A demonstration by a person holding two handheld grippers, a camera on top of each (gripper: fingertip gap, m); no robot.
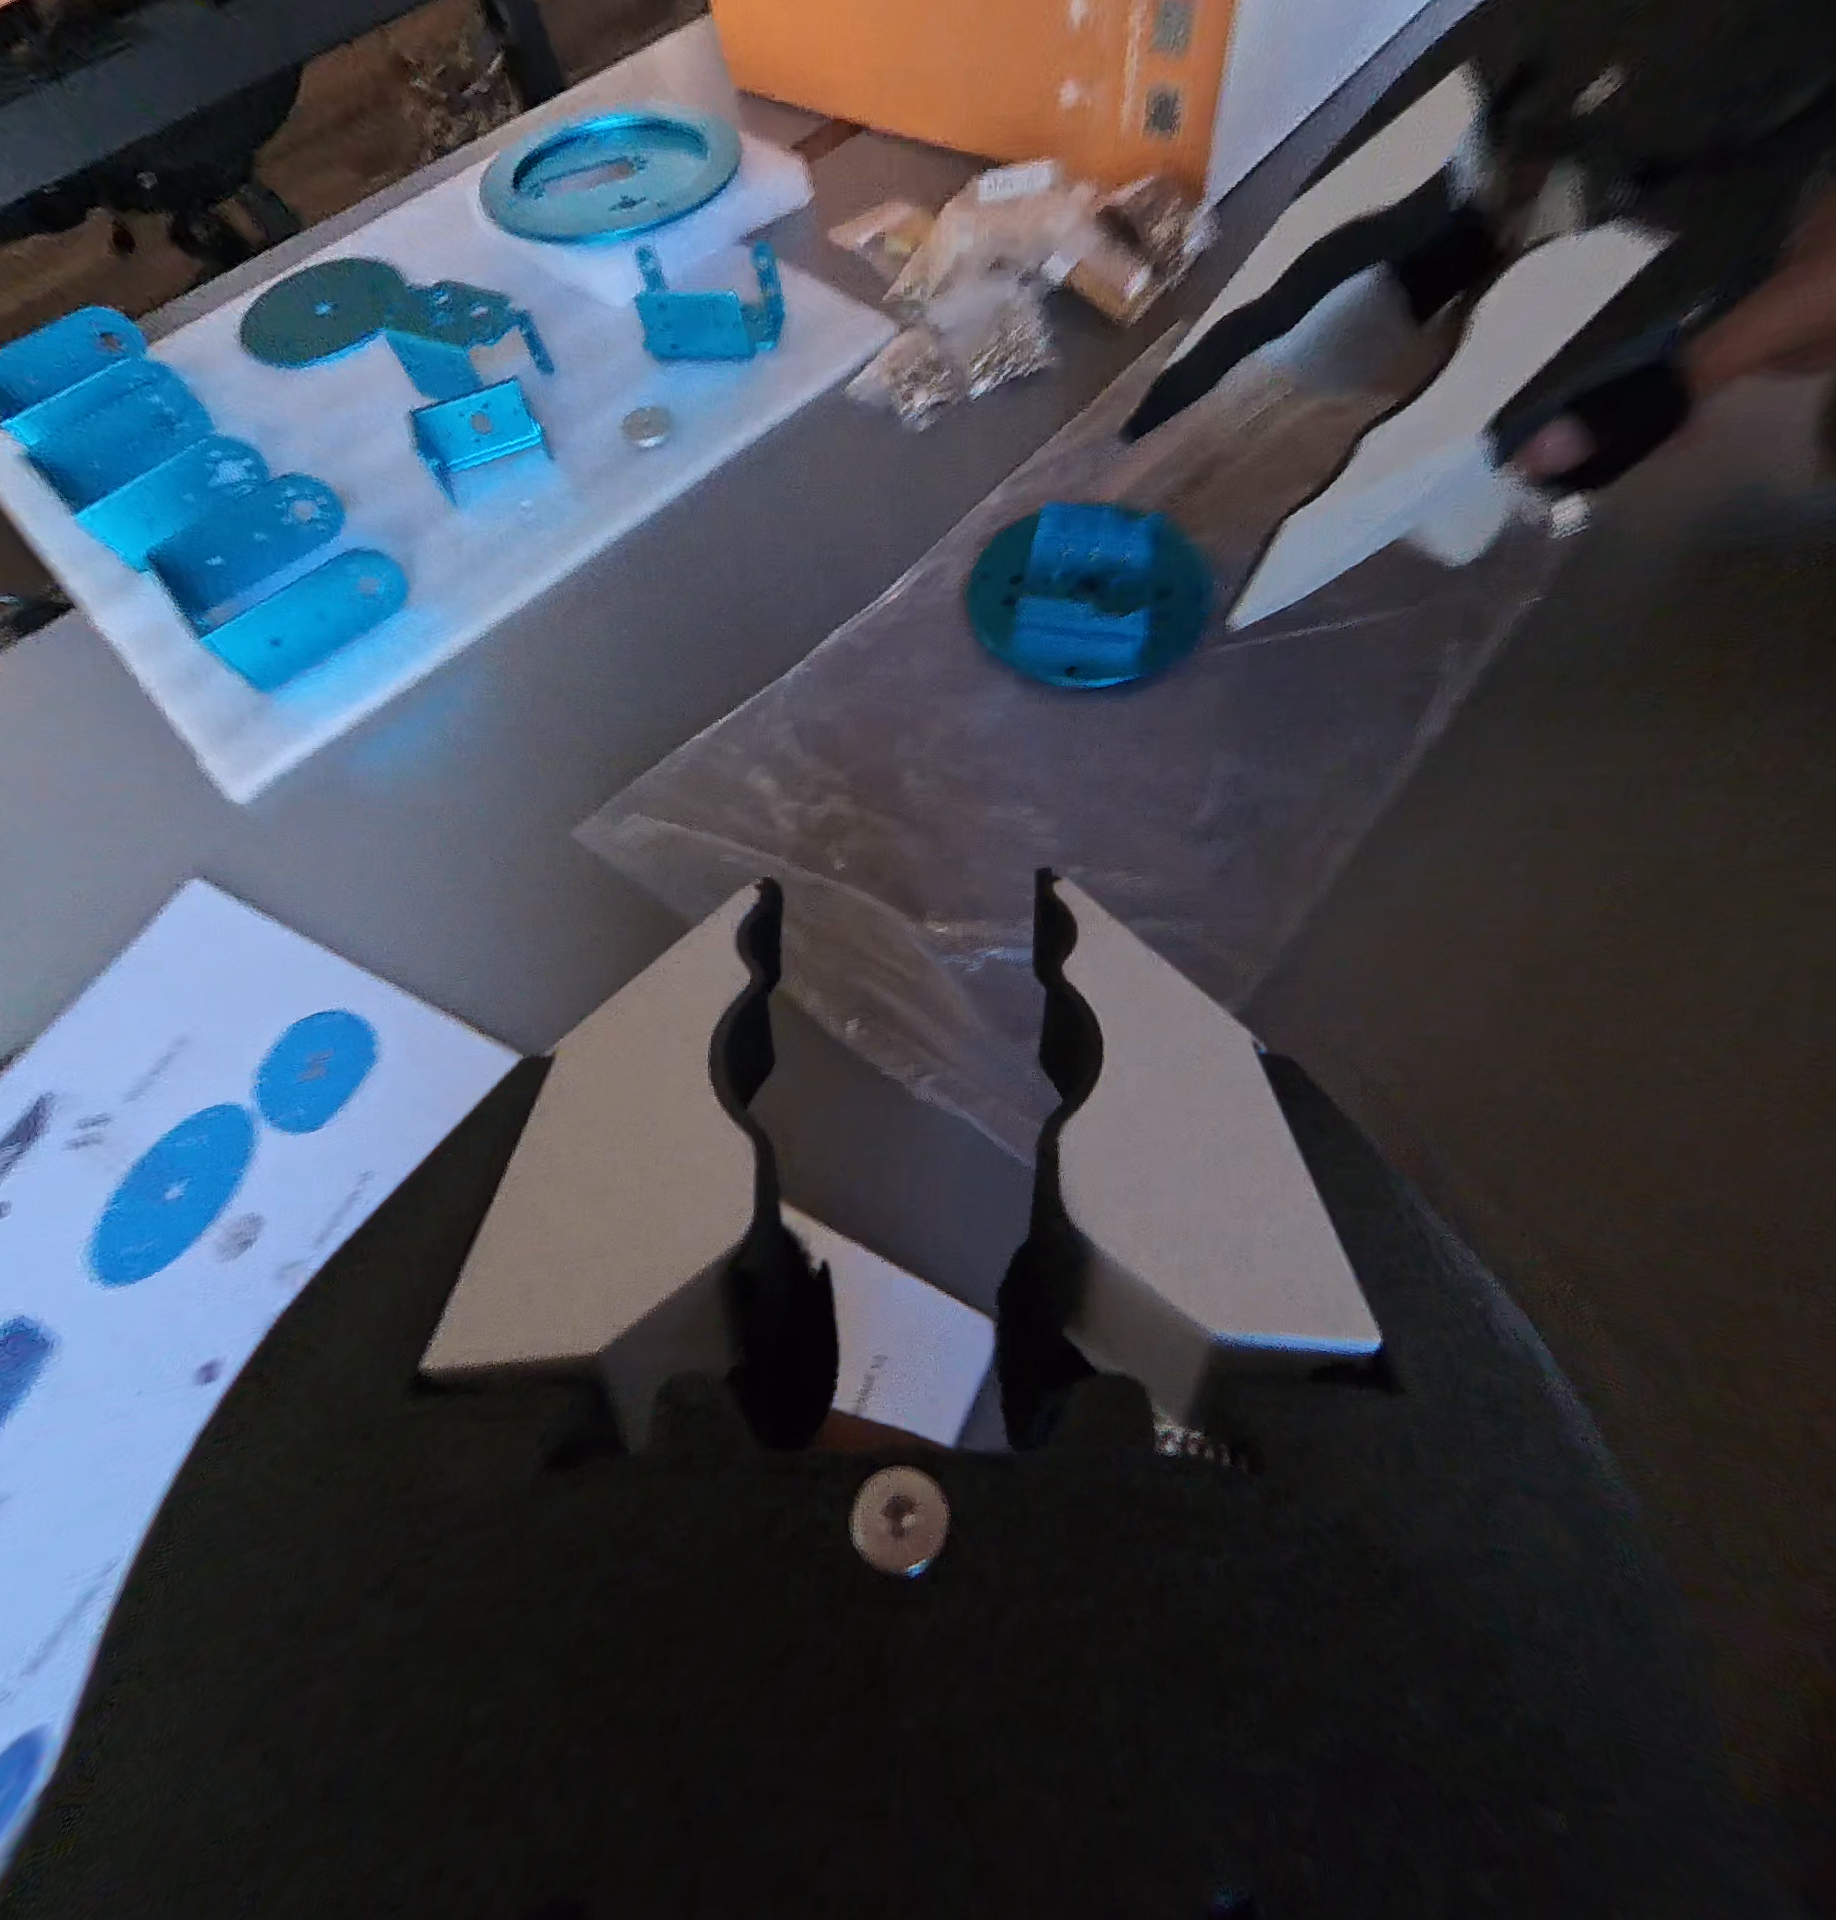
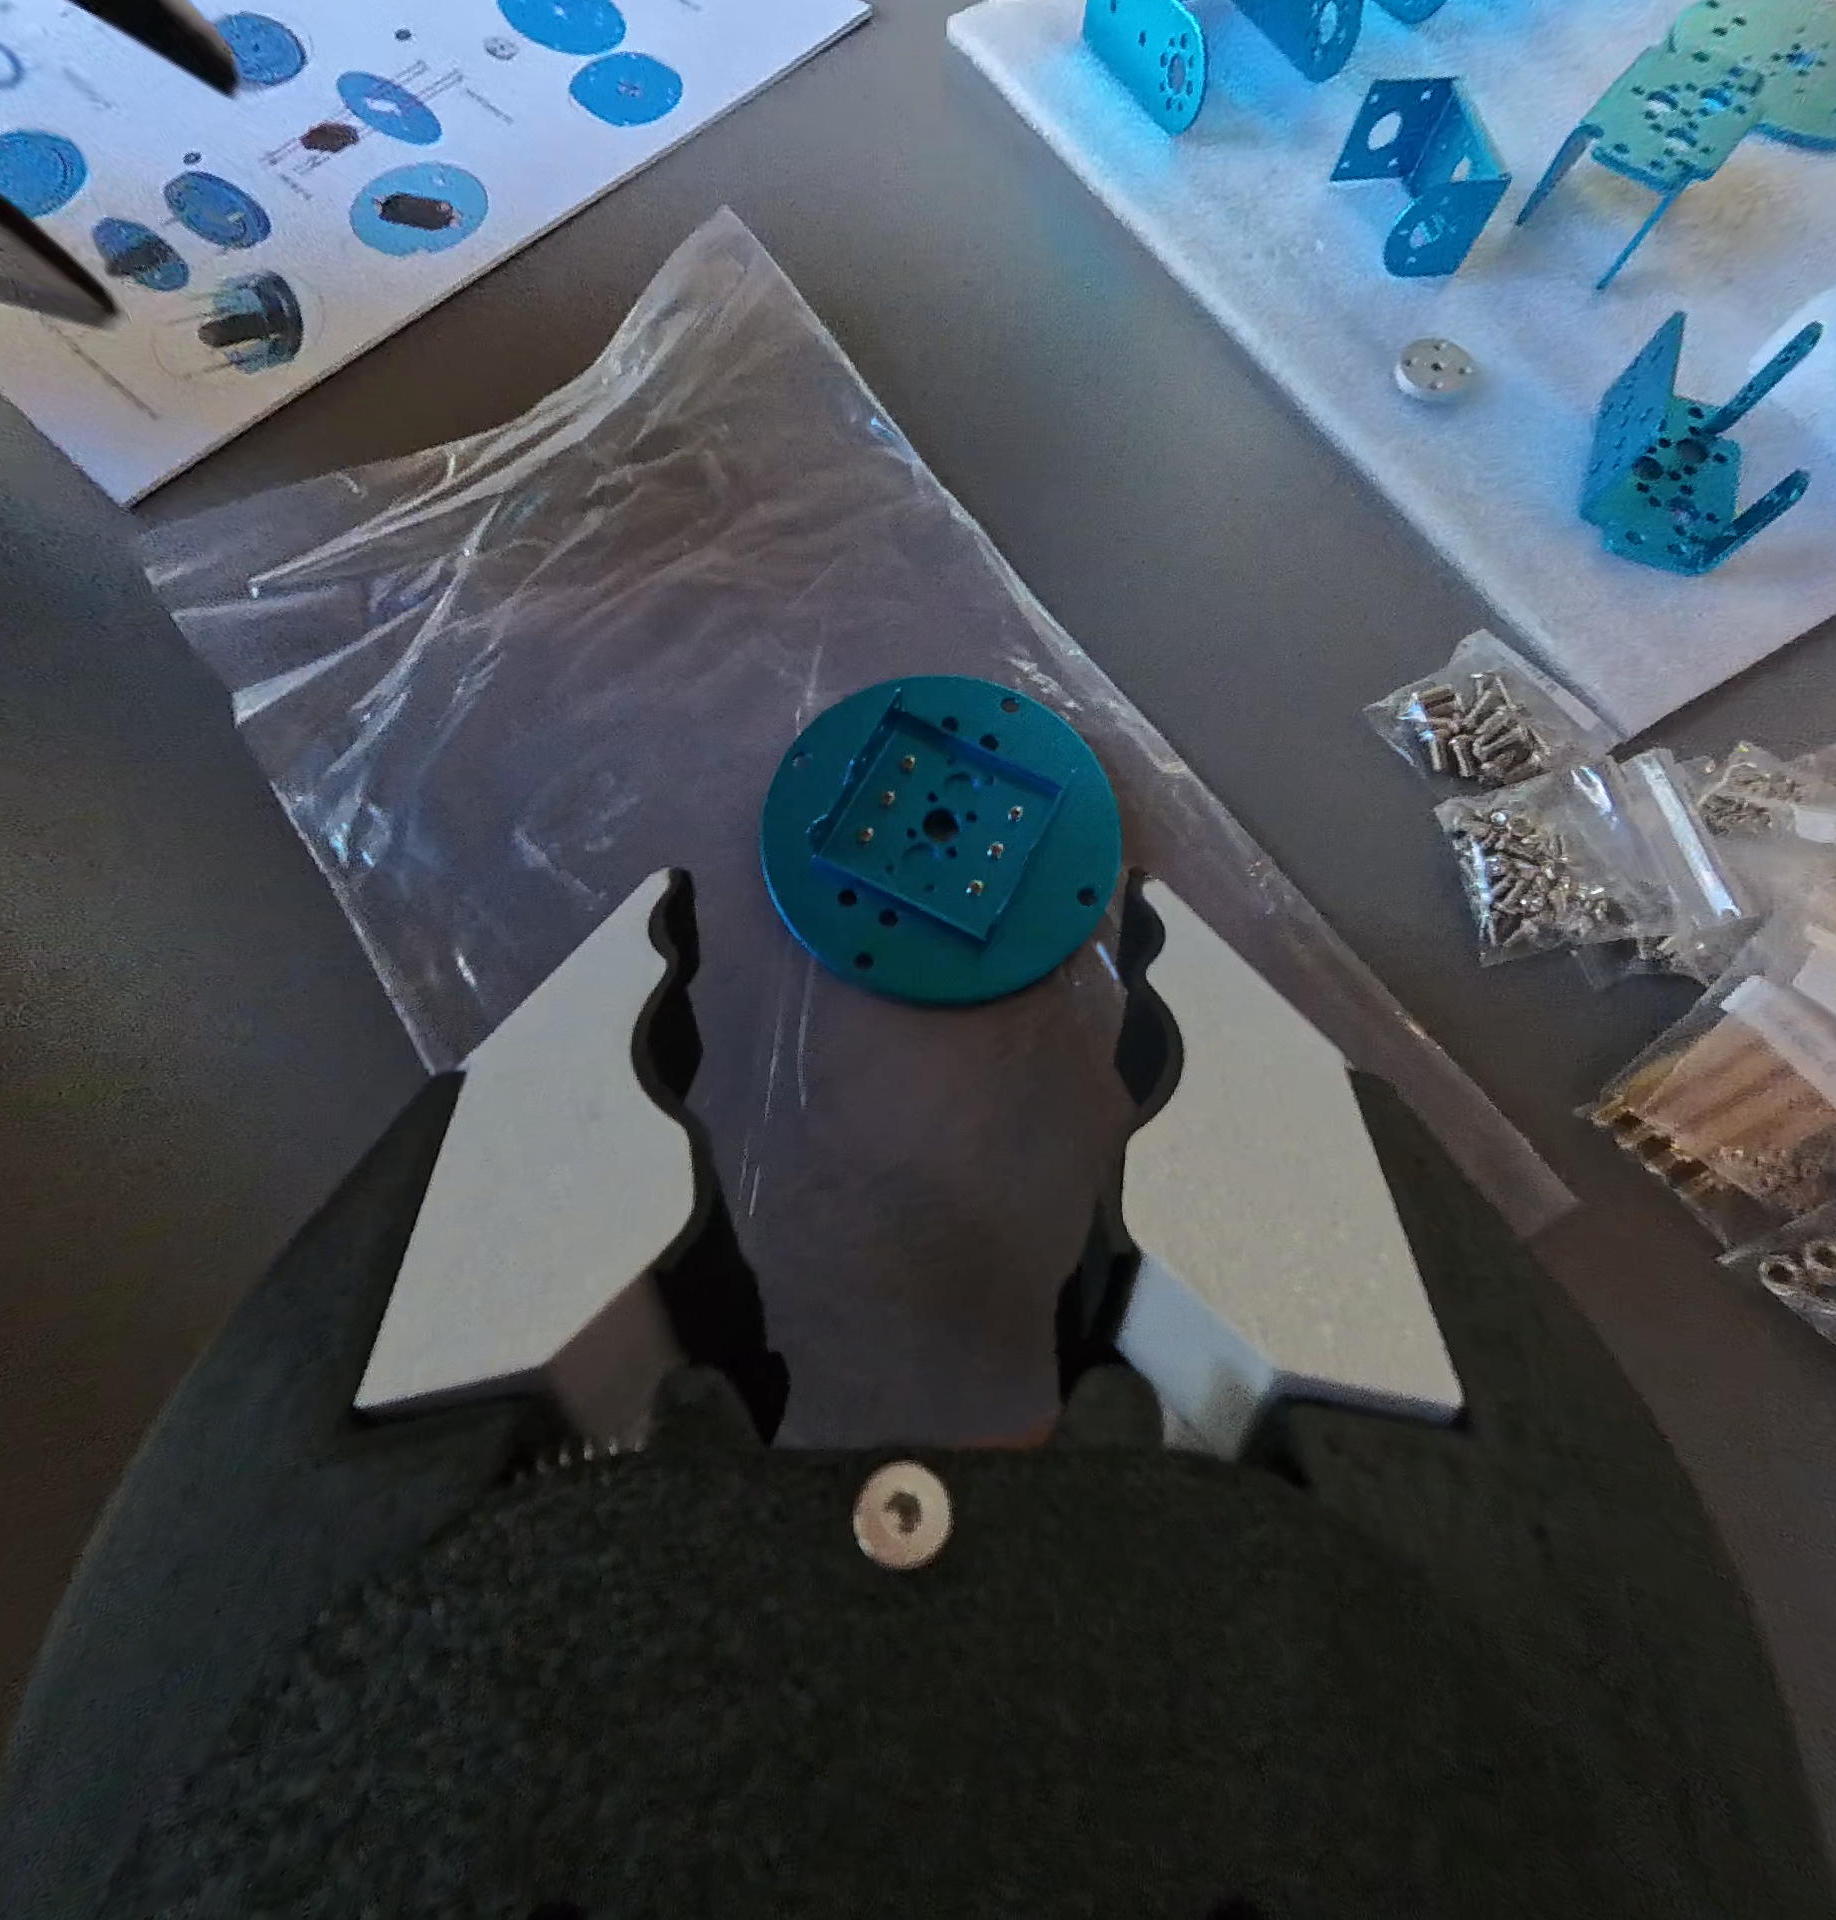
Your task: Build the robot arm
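Note:
A blue round metal disc with a square bracket screwed to it [image 2: 940, 840] lies on a clear plastic bag [image 2: 581, 665] on the grey table. My right gripper [image 2: 909, 883] is open and empty just above it, fingertips on either side of the disc's near edge. The disc [image 1: 1090, 592] and bag [image 1: 945, 790] also show in the left wrist view, with the right gripper [image 1: 1184, 520] beside the disc. My left gripper [image 1: 903, 894] is open and empty, over the bag's near corner.
A white foam sheet [image 1: 374, 644] carries several blue metal brackets [image 1: 166, 457], a blue ring [image 1: 610, 175] and a small silver hub [image 2: 1433, 366]. Small bags of screws [image 2: 1548, 873] lie to the right. A printed instruction sheet [image 2: 301, 187] lies at left. An orange box [image 1: 976, 73] stands behind.

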